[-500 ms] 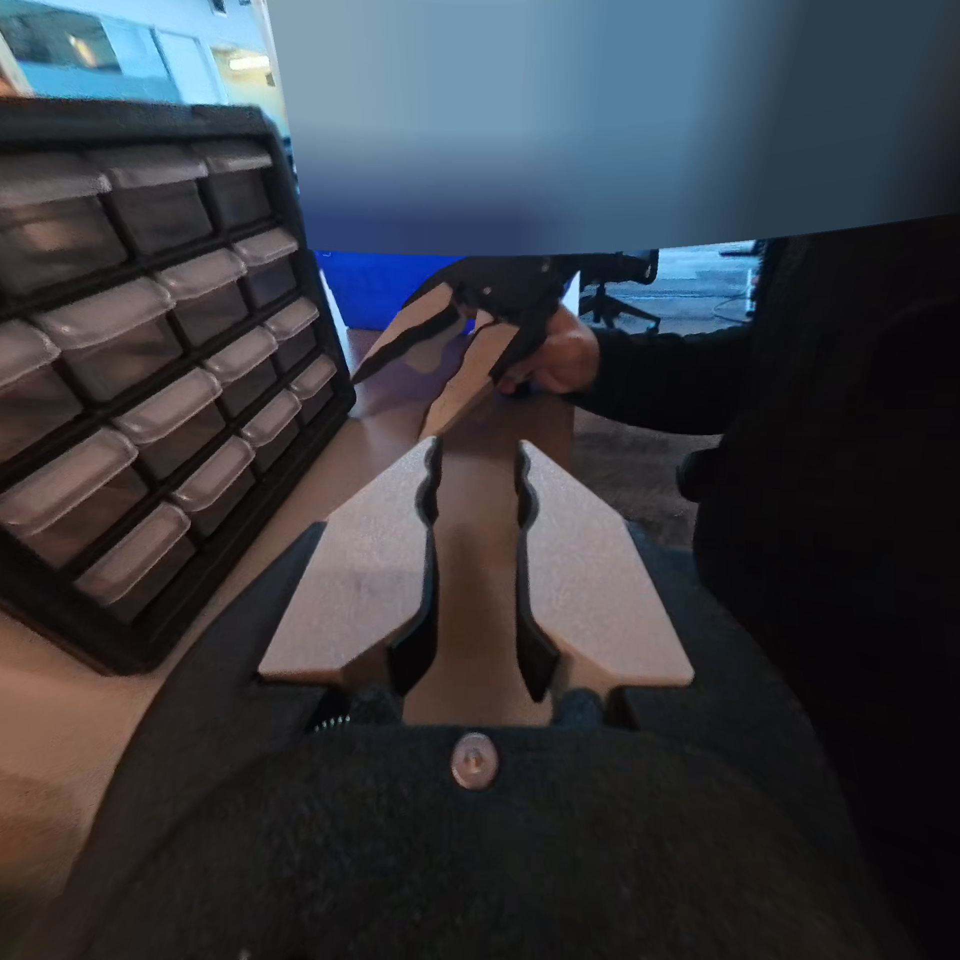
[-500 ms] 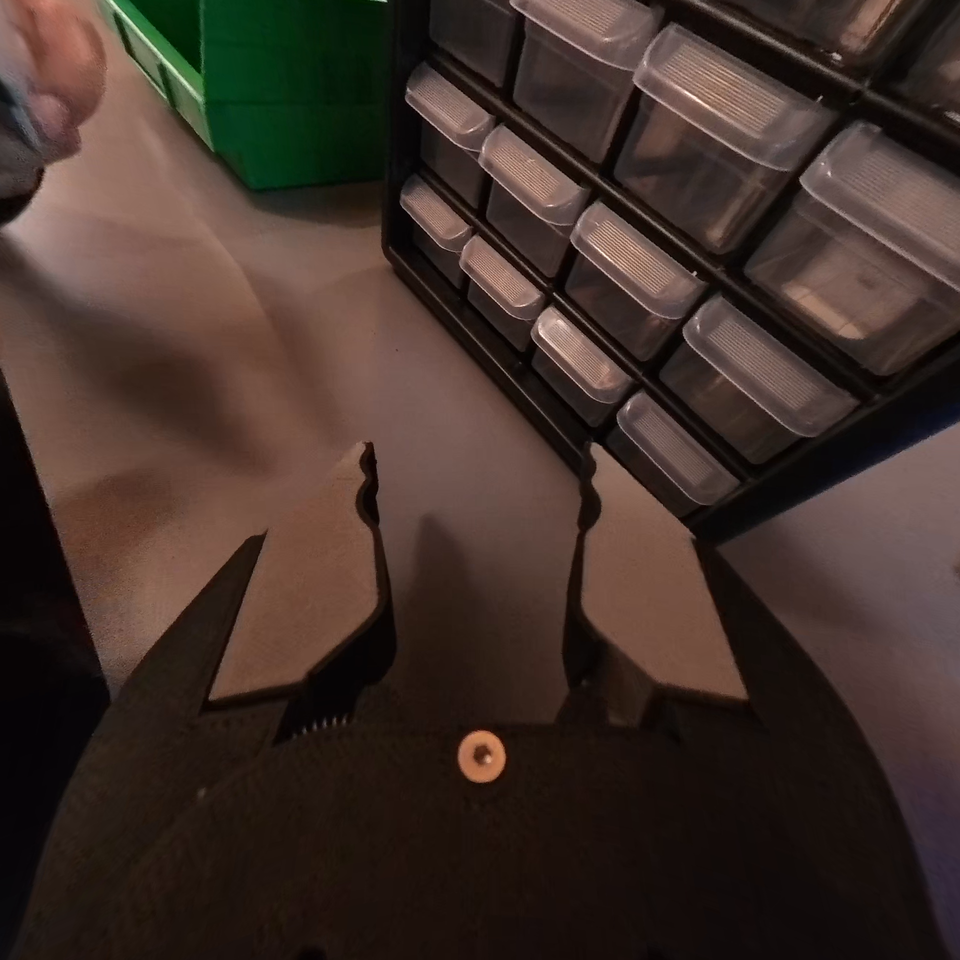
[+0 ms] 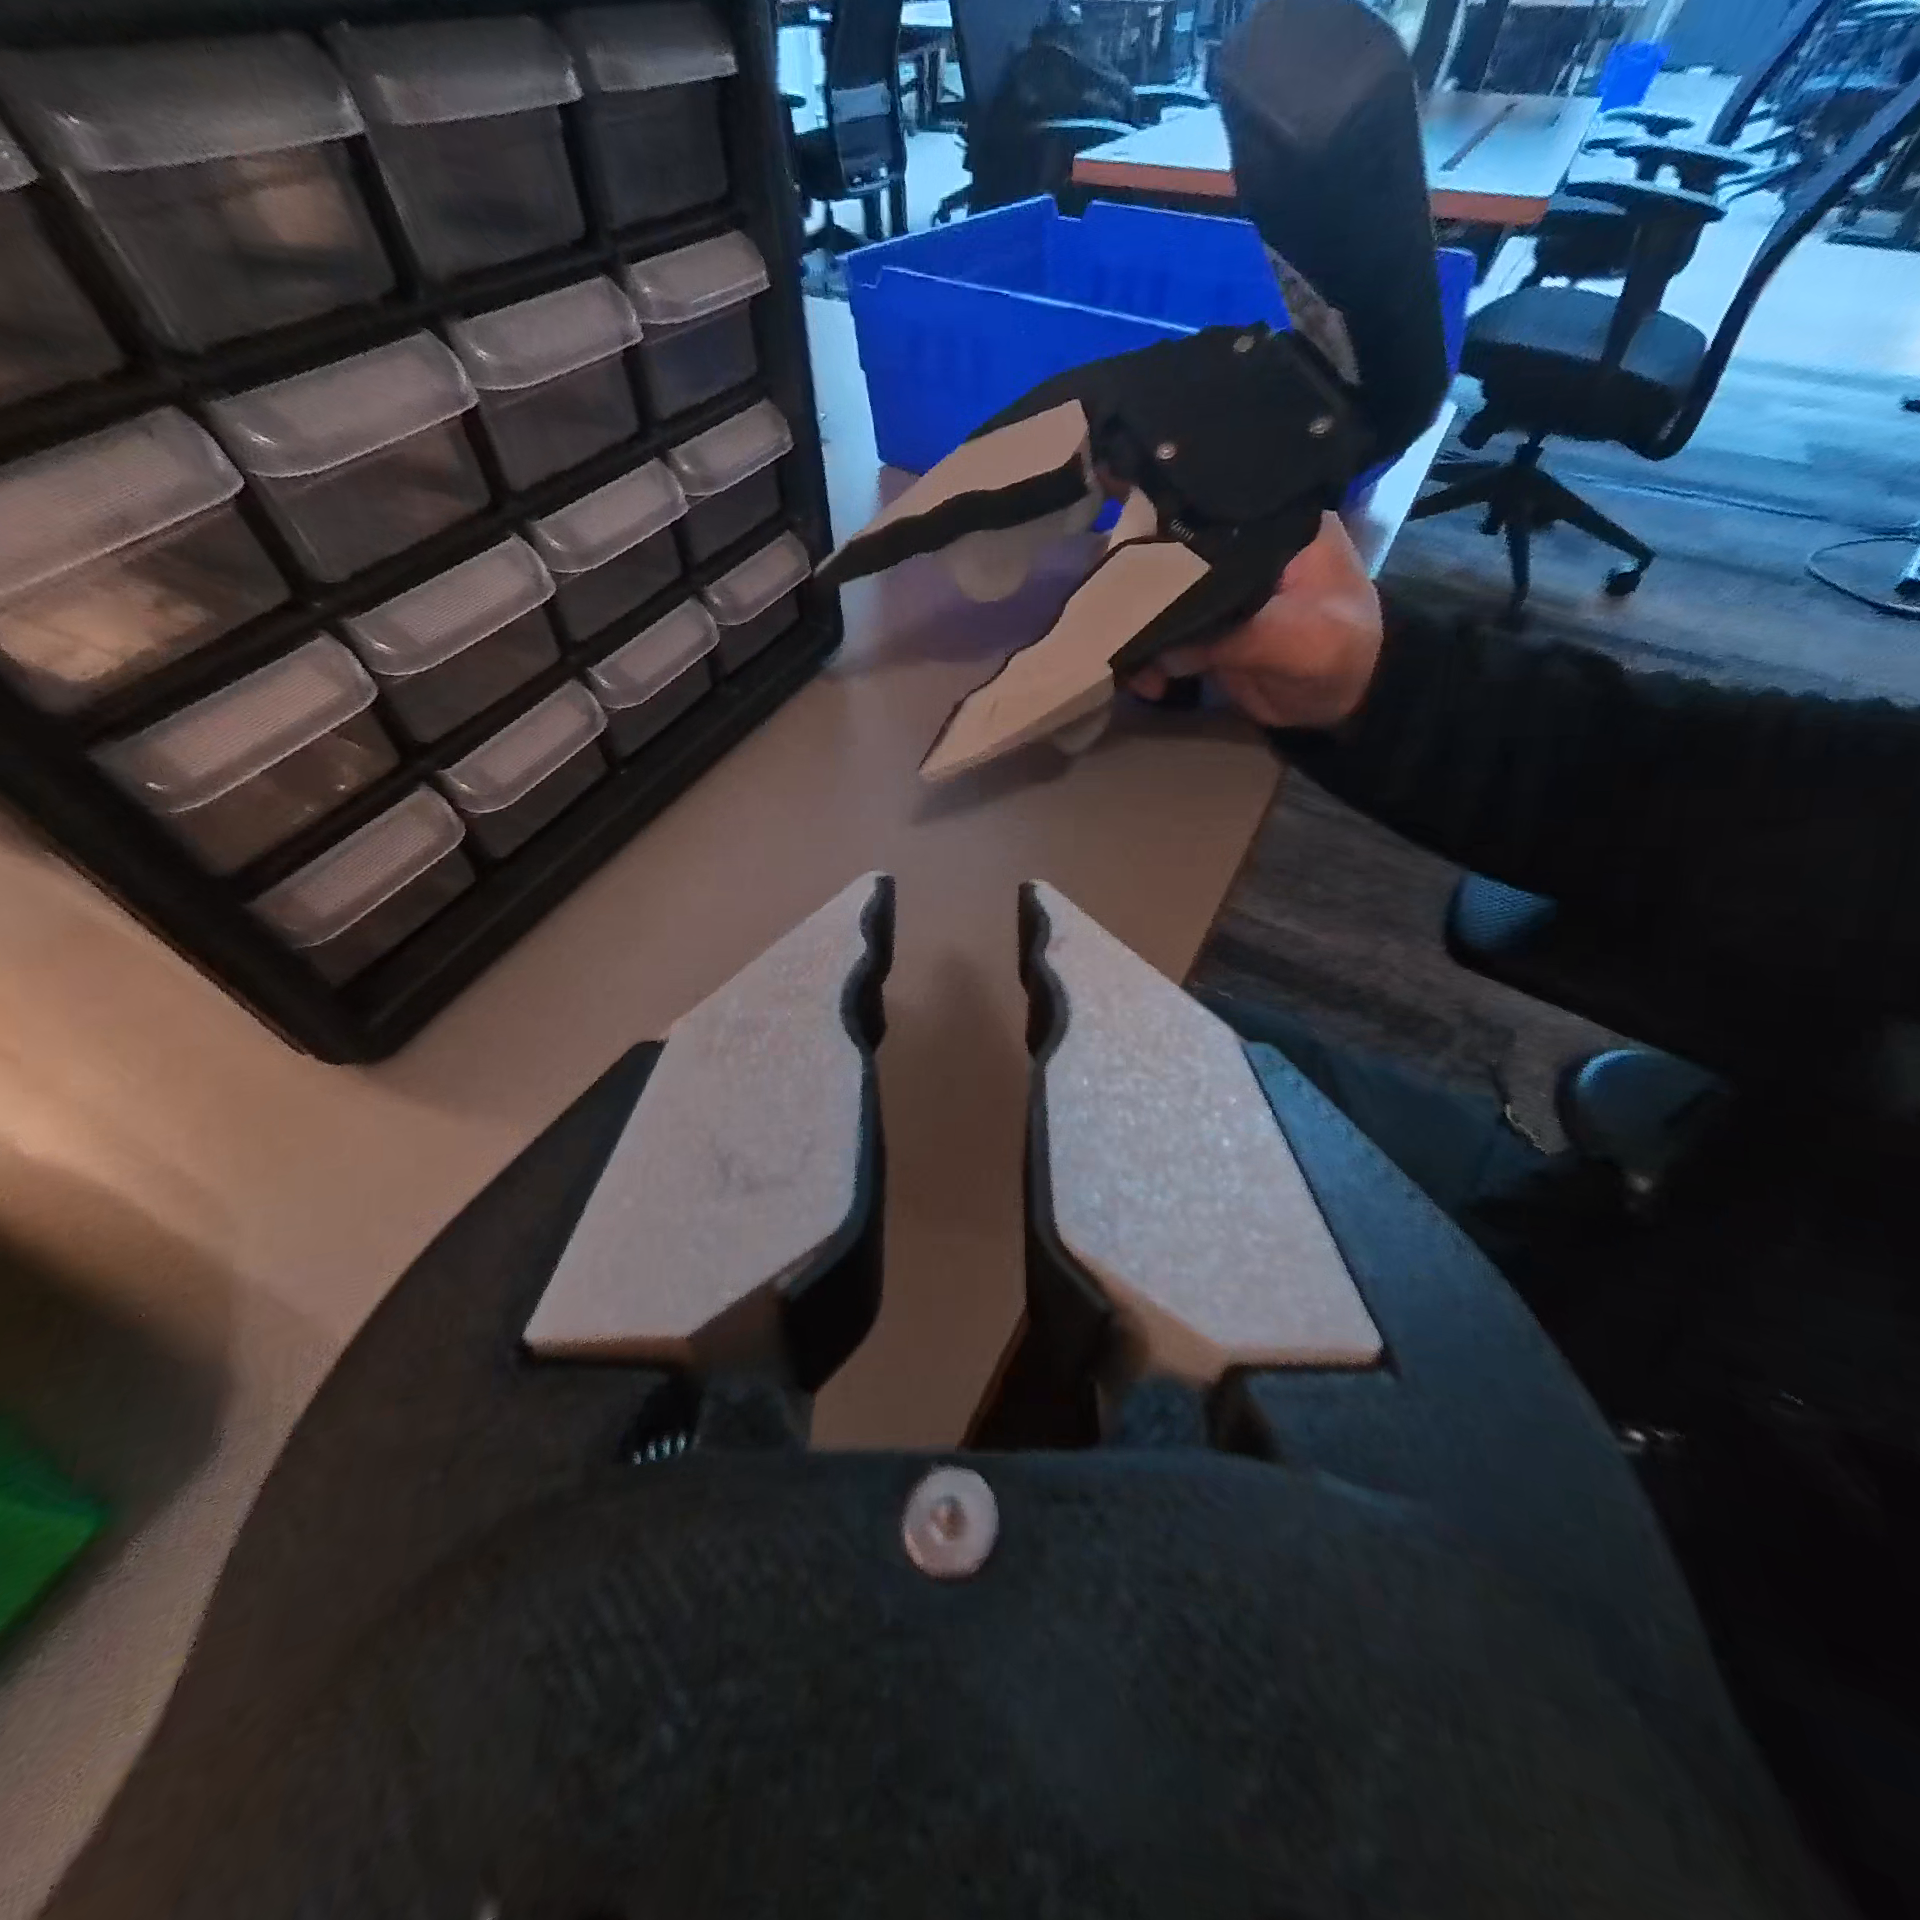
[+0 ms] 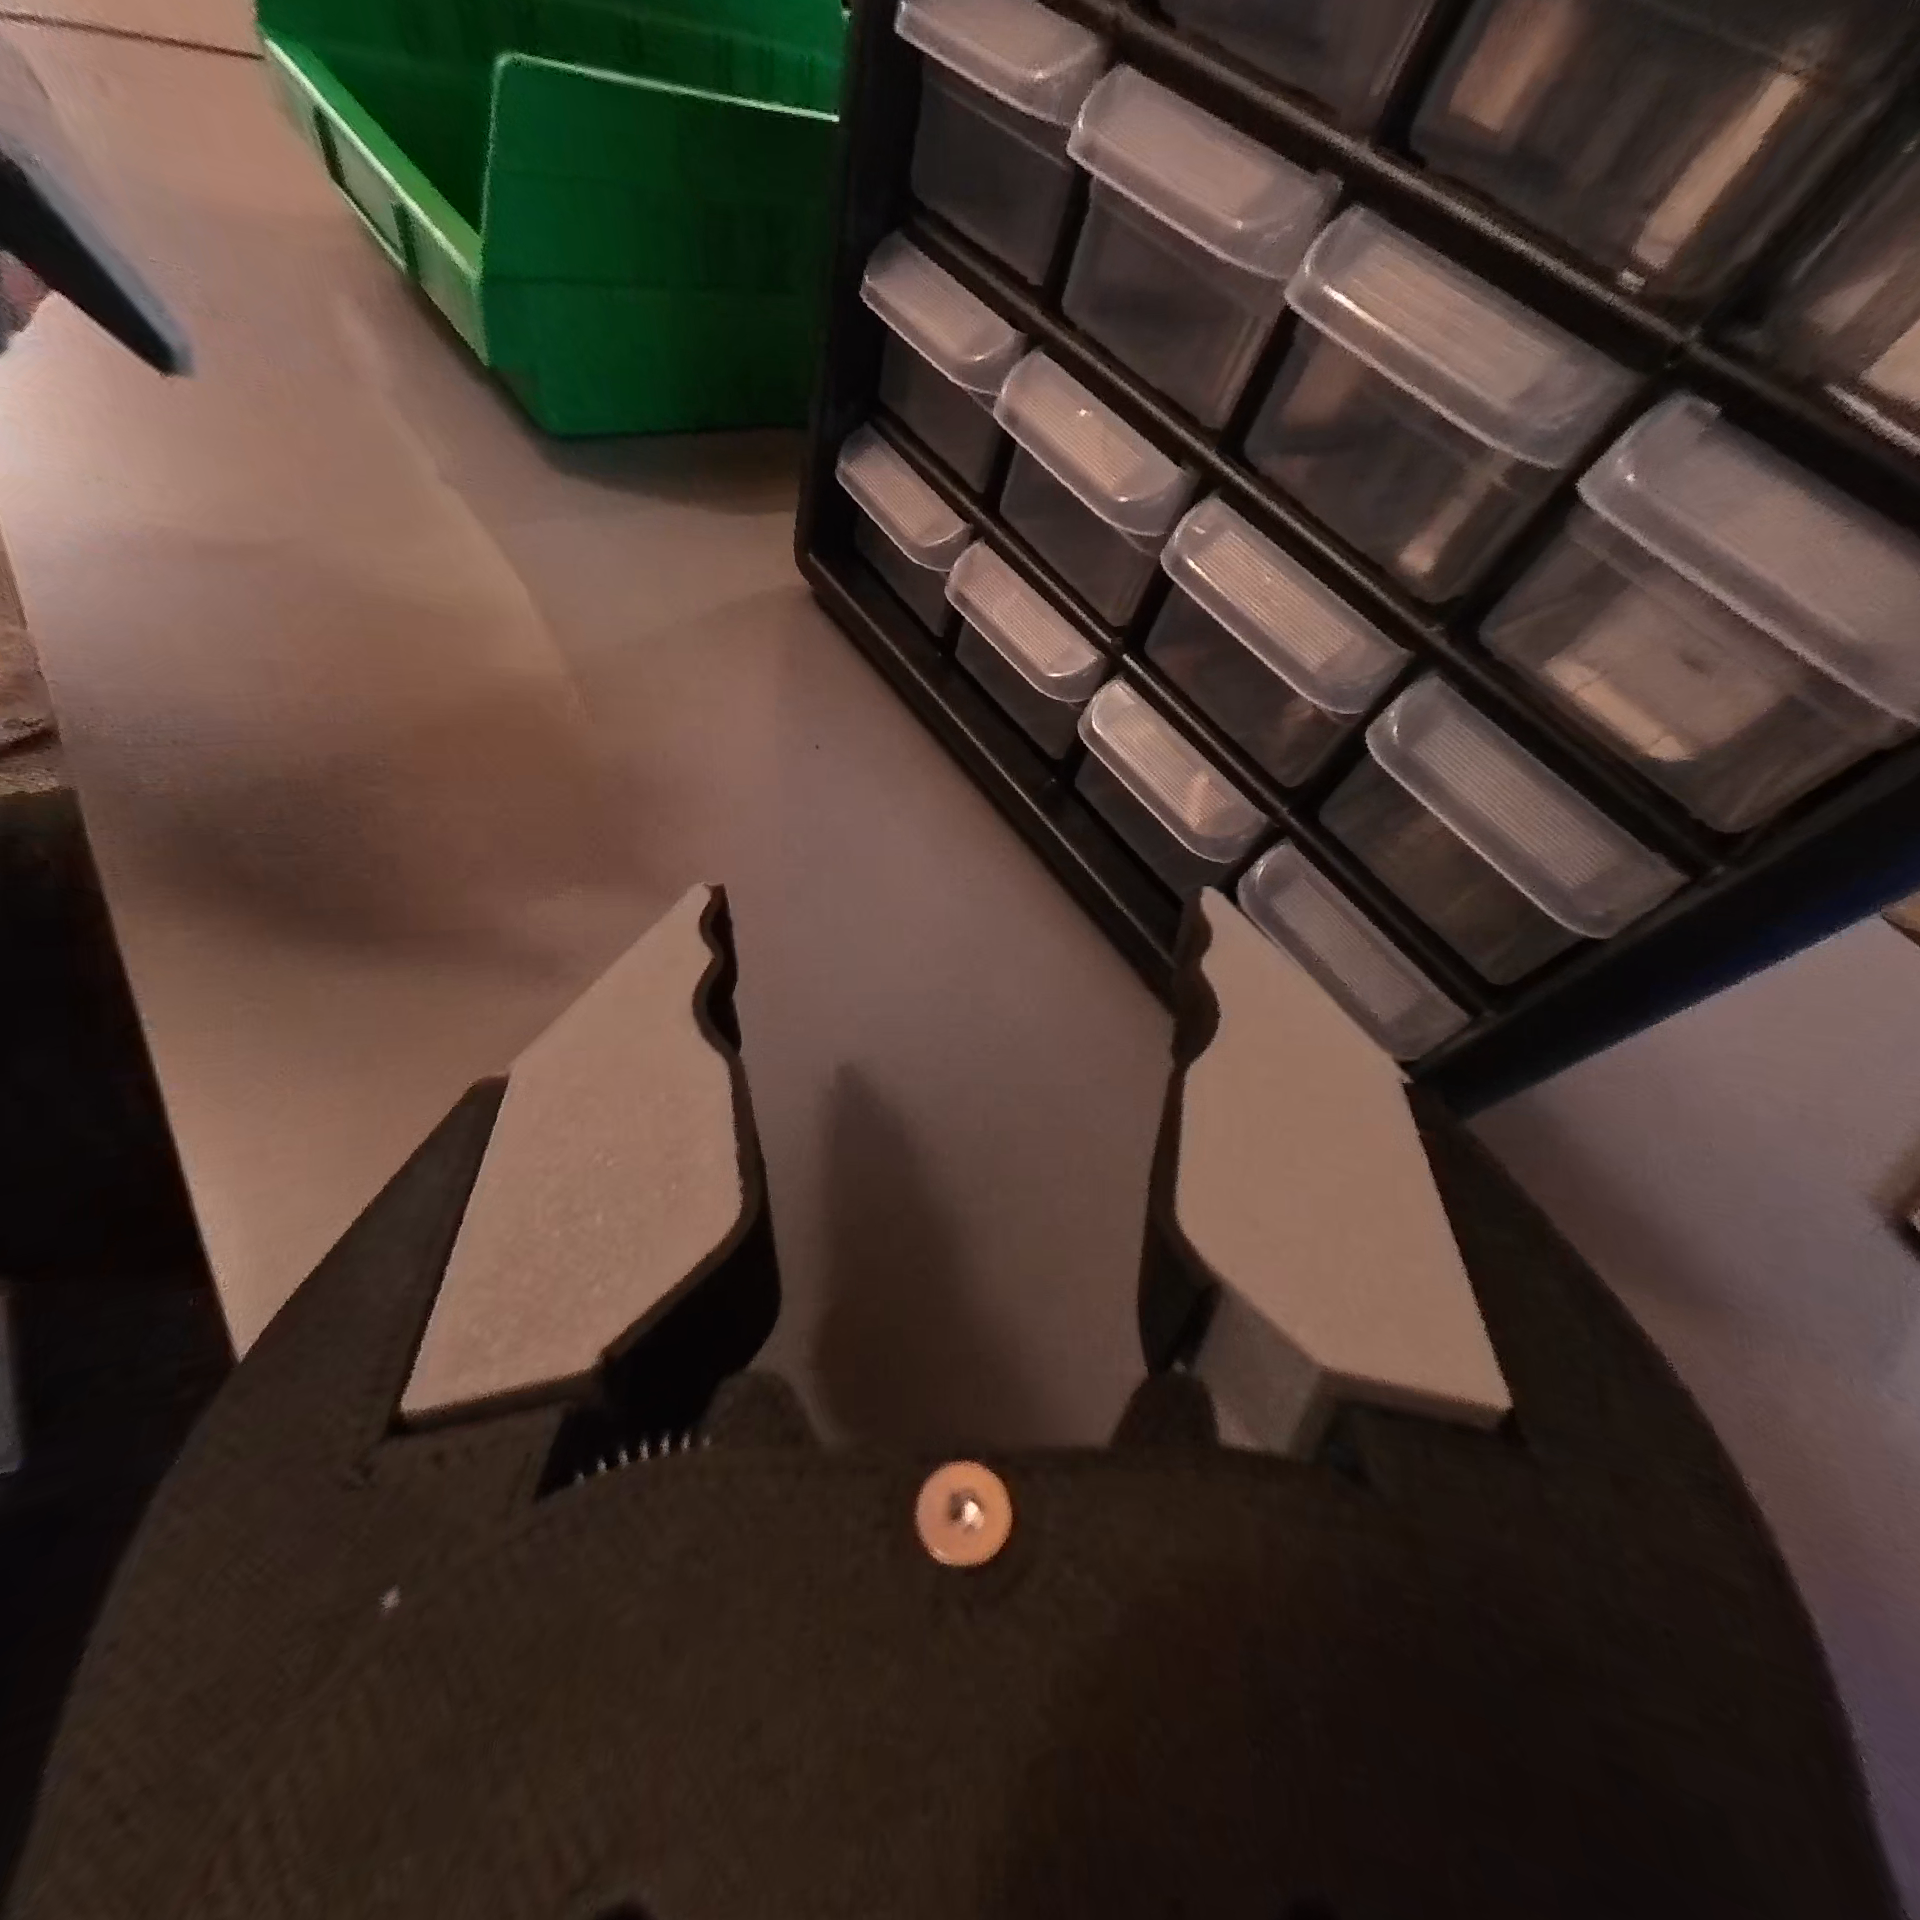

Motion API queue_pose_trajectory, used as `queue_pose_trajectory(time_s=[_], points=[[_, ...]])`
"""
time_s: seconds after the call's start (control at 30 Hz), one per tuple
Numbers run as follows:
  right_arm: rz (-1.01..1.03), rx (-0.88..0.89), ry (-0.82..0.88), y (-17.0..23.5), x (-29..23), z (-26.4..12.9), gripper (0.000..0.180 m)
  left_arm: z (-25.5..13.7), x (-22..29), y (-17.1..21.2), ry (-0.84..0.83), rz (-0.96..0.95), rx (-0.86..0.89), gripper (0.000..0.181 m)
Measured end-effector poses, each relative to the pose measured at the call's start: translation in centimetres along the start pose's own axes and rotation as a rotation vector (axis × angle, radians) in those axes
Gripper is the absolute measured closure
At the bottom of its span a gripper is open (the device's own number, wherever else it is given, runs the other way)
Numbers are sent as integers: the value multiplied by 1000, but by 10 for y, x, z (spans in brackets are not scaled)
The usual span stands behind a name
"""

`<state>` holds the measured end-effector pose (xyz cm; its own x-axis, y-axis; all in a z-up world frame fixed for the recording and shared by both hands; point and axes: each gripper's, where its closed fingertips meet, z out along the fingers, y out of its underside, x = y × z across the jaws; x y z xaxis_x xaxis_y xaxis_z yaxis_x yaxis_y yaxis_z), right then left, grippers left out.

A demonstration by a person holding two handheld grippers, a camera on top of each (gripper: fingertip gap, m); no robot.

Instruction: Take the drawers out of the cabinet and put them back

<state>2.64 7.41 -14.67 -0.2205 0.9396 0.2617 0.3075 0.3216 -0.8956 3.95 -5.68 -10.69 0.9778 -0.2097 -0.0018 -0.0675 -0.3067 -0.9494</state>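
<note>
Swung since half a second ago: left wrist view now takes in more of the cabinet front and the room beyond it; right gripper sits wider apart than before.

Tabletop (image 3: 166,1122), tan, carries everything. Cabinet (image 3: 790,343), black frame, stands upright toward the far edge, all visible clear drawers (image 3: 353,457) pushed in. Blue bin (image 3: 1039,301) beside the cabinet's right side, seen only in the left wrist view, with office chairs (image 3: 1590,343) behind it. Green bin (image 4: 582,239) beside the cabinet's left side; right wrist view shows it whole, left wrist view only a corner.

Right gripper (image 4: 961,940), jaws spread wide, empty, low over the tabletop, one finger just beside the cabinet's bottom corner. Left wrist view shows it from outside, held by a hand (image 3: 1299,644) near the right edge.

Left gripper (image 3: 954,914), jaws parted by a narrow gap, empty, over the near edge, apart from the cabinet.
</note>
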Motion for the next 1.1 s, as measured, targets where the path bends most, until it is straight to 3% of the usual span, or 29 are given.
queue_pose_trajectory(time_s=[0.23,0.6,0.77,0.93,1.0,1.1], points=[[7,31,-10,-5,4,0,96,-17,7,-2,-74,84,-7,157],[24,63,-7,-14,7,5,90,-33,-12,23,-145,39,-70,151],[-78,61,68,-16,5,2,103,-14,-2,38,-82,135,-101,137],[35,40,56,-15,0,10,114,-2,12,47,3,197,-102,124],[71,50,71,-18,1,12,126,-4,10,45,27,177,-72,124],[76,96,9,-27,-9,15,127,-7,2,43,86,66,-26,124]])
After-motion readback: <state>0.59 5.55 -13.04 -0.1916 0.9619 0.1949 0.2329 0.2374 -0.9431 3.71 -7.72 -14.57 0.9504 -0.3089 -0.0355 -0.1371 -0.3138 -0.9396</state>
